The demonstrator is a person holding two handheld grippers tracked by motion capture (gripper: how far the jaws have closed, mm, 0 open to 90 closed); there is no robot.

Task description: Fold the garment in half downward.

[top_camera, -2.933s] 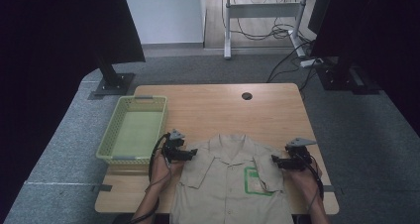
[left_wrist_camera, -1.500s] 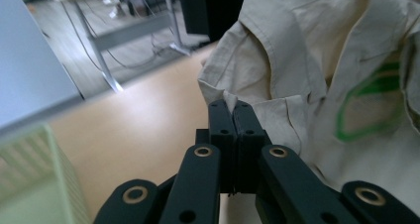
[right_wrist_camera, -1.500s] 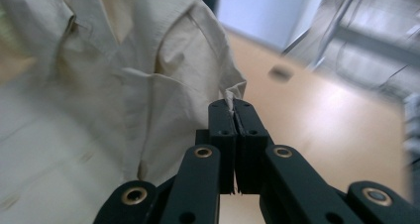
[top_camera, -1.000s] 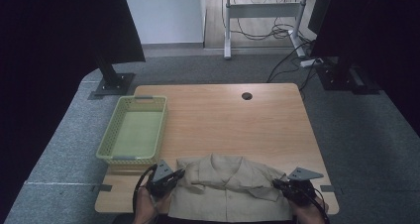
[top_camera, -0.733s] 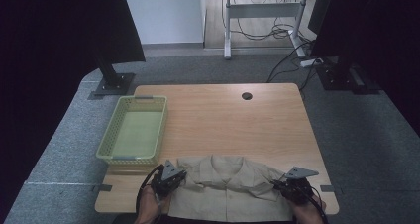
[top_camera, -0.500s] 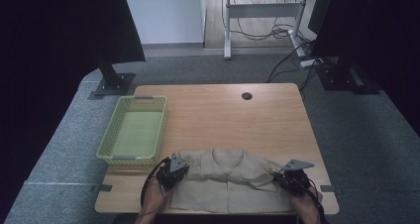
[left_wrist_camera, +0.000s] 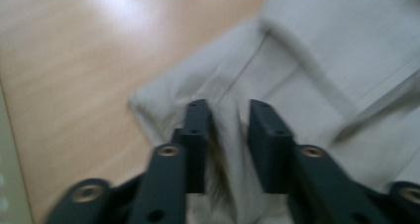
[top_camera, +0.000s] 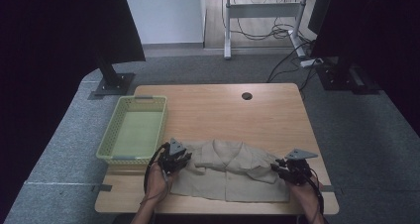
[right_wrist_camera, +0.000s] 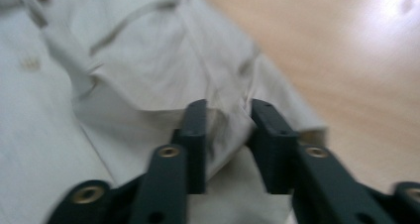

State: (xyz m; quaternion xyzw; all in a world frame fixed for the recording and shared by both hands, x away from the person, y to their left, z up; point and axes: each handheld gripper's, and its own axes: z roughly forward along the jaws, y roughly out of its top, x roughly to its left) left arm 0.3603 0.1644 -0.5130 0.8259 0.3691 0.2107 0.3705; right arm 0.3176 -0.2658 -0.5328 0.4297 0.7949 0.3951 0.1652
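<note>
At the near edge of the table (top_camera: 218, 102) the person's two hands hold the grippers over a beige shirt (top_camera: 233, 172) that lies across the front of the tabletop, collar away from the person and its lower part doubled under. The left gripper (top_camera: 174, 157) sits at the shirt's left shoulder; in the left gripper view its jaws have just been opening and now stand parted, with a ridge of the shirt (left_wrist_camera: 317, 60) rising loose between the pads, no longer pinched. The right gripper (top_camera: 292, 169) sits at the right shoulder, and the right gripper view shows the same thing: jaws that have just been opening, now apart around a slack fold of the shirt (right_wrist_camera: 124, 50).

The step in hand looks like letting go after laying the shirt down. To do it well, both pairs of jaws should open wide enough that the cloth drops fully off the pads before either hand lifts; otherwise the shoulders get dragged up and the fold is spoiled. Lift both hands together and straight up, so neither sleeve is tugged sideways. Then check that the shoulders lie level and the collar stays centred.

Farther off, the green basket (top_camera: 134, 132) stands empty at the table's left, just beside the left gripper
</note>
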